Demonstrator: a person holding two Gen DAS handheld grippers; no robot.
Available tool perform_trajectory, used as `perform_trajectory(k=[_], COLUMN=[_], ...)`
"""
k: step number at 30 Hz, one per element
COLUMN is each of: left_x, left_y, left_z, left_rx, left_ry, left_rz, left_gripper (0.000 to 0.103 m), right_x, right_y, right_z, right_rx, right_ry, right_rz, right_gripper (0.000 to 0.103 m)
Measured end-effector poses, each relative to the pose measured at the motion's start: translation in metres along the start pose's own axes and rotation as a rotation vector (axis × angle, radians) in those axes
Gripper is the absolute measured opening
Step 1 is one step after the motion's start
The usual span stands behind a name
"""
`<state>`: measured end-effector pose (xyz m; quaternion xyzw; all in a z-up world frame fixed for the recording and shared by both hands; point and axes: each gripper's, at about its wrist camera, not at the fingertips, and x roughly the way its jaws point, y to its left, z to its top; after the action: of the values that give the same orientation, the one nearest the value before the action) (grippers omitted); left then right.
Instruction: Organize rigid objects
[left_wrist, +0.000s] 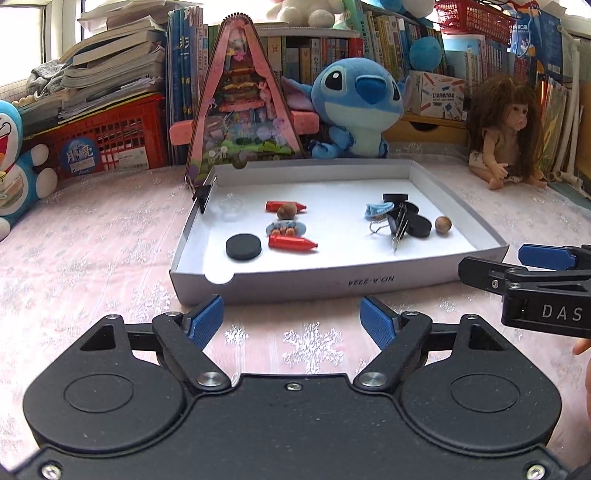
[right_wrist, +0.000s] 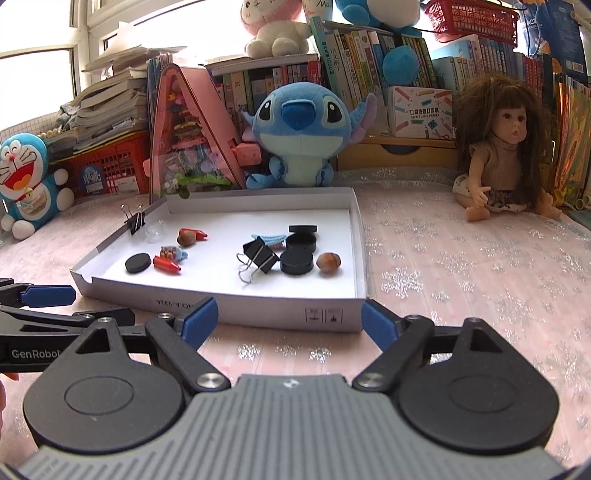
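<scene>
A shallow white cardboard box (left_wrist: 332, 284) (right_wrist: 258, 314) lies on the pink cloth. In it are a lone black disc (left_wrist: 243, 247) (right_wrist: 138, 263), two red bullet-shaped pieces (left_wrist: 291, 242) (right_wrist: 167, 265), a tiny figure (left_wrist: 286, 223), a black binder clip (left_wrist: 397, 225) (right_wrist: 260, 254), stacked black discs (left_wrist: 412, 219) (right_wrist: 299, 253) and a brown nut (left_wrist: 443, 224) (right_wrist: 328, 262). A second binder clip (left_wrist: 202, 195) (right_wrist: 135, 219) grips the box's left wall. My left gripper (left_wrist: 291, 317) hovers open before the box's front wall, empty. My right gripper (right_wrist: 288, 319) stands open near the front right corner, empty.
Behind the box stand a Stitch plush (left_wrist: 354, 99) (right_wrist: 299, 129), a pink triangular display (left_wrist: 240, 107), a red crate (left_wrist: 110, 144) and rows of books. A doll (right_wrist: 506, 147) sits at the back right, a Doraemon plush (right_wrist: 26, 181) at the left.
</scene>
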<state>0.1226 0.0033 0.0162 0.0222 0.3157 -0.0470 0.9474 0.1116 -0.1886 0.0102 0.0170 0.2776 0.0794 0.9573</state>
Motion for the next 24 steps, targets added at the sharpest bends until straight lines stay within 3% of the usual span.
perform_trajectory(k=[14, 24], left_x=[0.017, 0.025], left_y=[0.008, 0.015], left_z=[-0.016, -0.017], left_rx=[-0.029, -0.030], left_ry=[0.038, 0.035], left_rz=[0.040, 0.065], left_gripper=[0.080, 0.087], right_x=[0.014, 0.028], right_y=[0.007, 0.021], right_z=[-0.019, -0.015], right_rx=[-0.033, -0.097], right_ry=[0.079, 0.113], right_rz=[-0.029, -0.062], right_gripper=[0.094, 0.096])
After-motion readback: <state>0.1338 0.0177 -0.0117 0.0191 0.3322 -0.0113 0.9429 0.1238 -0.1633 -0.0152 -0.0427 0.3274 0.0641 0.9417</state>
